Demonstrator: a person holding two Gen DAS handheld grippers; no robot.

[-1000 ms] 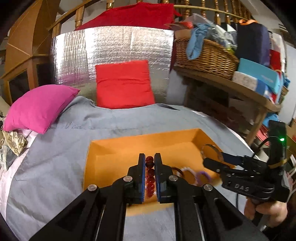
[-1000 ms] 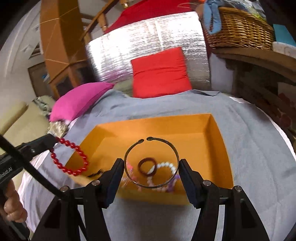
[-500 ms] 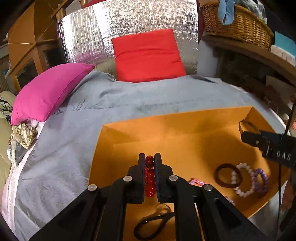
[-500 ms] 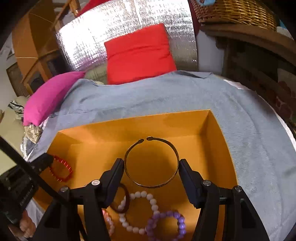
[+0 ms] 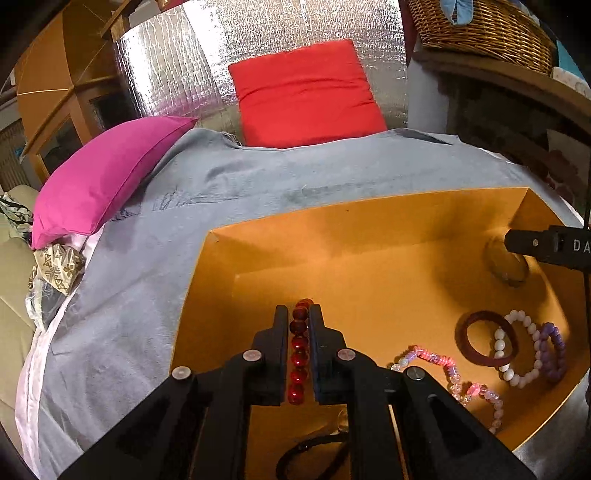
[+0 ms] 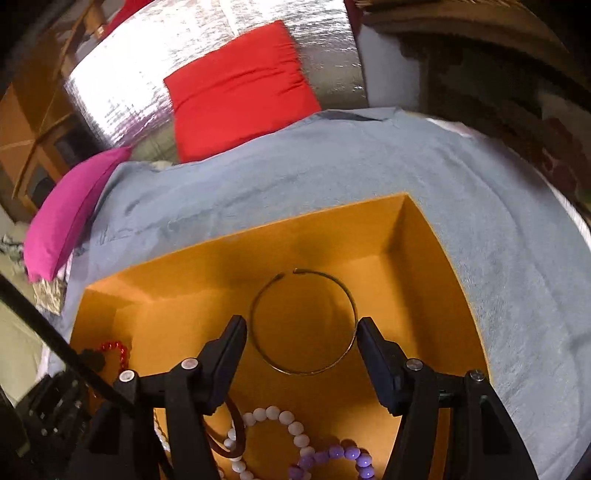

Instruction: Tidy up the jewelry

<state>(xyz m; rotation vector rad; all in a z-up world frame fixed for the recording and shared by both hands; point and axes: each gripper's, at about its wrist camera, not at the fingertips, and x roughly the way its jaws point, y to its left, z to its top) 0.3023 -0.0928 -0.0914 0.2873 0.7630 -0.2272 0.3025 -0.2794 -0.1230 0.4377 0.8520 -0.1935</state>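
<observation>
My left gripper (image 5: 298, 314) is shut on a red bead bracelet (image 5: 297, 354) and holds it low inside the orange box (image 5: 332, 221), near its left side. The red beads also show in the right wrist view (image 6: 117, 350). My right gripper (image 6: 301, 328) holds a thin metal bangle (image 6: 303, 322) between its jaws, inside the box near the right wall (image 6: 436, 266). In the box lie a dark ring bracelet (image 5: 485, 343), a white bead bracelet (image 5: 513, 350), a purple bead bracelet (image 5: 552, 350) and a pink bead strand (image 5: 443, 369).
The box sits on a grey cloth (image 5: 258, 184). A pink cushion (image 5: 103, 173) lies at the left, a red cushion (image 5: 303, 96) against silver foil at the back. A wicker basket (image 5: 480, 29) stands on a shelf at the right. A black cord (image 5: 314, 450) lies in the box.
Both grippers have come down into the orange box with their bracelets. The cameras now look more steeply at the box floor.
</observation>
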